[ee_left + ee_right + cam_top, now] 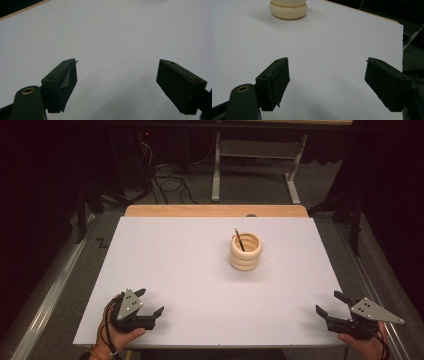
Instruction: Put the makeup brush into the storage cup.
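Cream ringed holder [245,252] upright on the white tabletop [175,270], right of centre and toward the far edge, three stacked rolls high. Dark pencil [239,240] inside, leaning: lower end down in the well, upper tip tilted up and toward the far left, long axis close to vertical but slanted. Both well apart from either tool. Right gripper [330,304] at the near right corner, jaws spread wide, nothing between them, holder's base ahead and to its left in the right gripper view. Left gripper [150,301] at the near left, likewise agape and empty. Right one judged slightly nearer; reach forward and inward likely needed.
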A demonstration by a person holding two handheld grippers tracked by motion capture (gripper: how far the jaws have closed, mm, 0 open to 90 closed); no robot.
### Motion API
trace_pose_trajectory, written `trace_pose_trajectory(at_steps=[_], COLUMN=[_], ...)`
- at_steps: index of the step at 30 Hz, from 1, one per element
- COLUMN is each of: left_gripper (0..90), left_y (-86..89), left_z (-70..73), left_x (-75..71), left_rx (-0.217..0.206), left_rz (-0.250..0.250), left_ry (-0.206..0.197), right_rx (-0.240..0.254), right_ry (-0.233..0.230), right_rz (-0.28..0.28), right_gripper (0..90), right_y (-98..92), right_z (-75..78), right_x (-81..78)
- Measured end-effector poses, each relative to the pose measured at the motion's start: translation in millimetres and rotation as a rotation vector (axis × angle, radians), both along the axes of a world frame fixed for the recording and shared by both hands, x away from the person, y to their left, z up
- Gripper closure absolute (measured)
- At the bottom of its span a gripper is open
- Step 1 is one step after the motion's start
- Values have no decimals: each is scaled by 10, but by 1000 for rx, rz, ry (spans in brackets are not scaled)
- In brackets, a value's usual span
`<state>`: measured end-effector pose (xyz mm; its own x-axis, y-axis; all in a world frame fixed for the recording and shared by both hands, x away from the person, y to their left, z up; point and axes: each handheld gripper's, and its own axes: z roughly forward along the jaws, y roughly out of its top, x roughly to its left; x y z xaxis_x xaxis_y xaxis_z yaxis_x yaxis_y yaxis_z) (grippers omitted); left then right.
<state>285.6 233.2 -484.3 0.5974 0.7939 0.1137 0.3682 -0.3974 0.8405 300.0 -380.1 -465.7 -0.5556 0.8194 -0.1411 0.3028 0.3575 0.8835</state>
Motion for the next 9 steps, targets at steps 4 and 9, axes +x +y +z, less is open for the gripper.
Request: trace_pose_trajectory(at_steps=[4, 9], left_gripper=[178, 178], left_y=[0, 4], left_z=[-1, 2], left_x=[1, 6], left_rx=[-1, -1], left_rz=[-1, 2], left_ry=[0, 0], right_rx=[2, 13], right_ry=[2, 10], right_rz=[-3, 0], right_gripper=[204, 202], right_y=[0, 4], right_z=[8, 20], right_x=[-4, 0])
